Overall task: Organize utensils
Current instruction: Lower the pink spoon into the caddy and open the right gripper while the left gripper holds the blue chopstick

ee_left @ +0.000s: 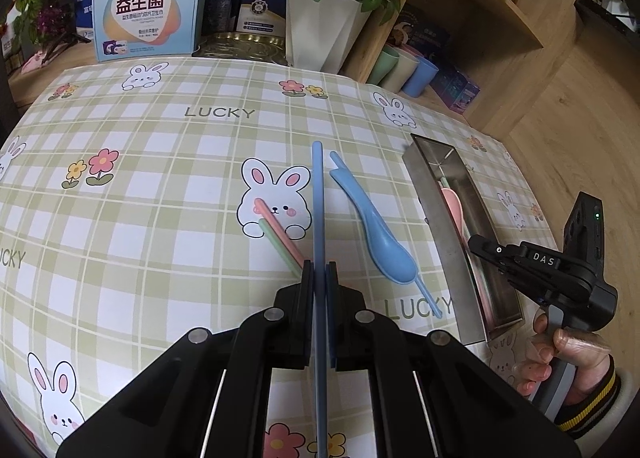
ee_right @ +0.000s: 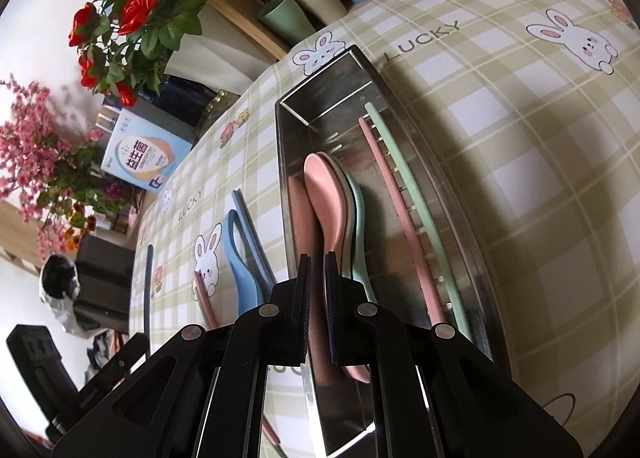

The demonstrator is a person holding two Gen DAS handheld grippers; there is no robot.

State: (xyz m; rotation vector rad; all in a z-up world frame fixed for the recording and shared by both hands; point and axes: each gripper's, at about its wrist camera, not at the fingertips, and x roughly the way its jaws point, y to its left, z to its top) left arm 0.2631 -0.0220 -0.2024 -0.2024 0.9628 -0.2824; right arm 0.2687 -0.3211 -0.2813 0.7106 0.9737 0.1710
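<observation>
the long blue plastic chopstick runs off the bottom edge; the black left gripper hides the pink chopstick's lower end.

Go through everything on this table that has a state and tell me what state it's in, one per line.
Left gripper: shut on the dark blue chopstick.
Right gripper: shut, holding nothing, above the tray.
Long stainless steel tray: on the tablecloth, partly filled.
Pink spoon: in the tray, stacked on other spoons.
Pink chopstick and green chopstick: in the tray.
Light blue spoon: on the tablecloth, outside the tray.
Light blue chopstick: partly under that spoon.
</observation>
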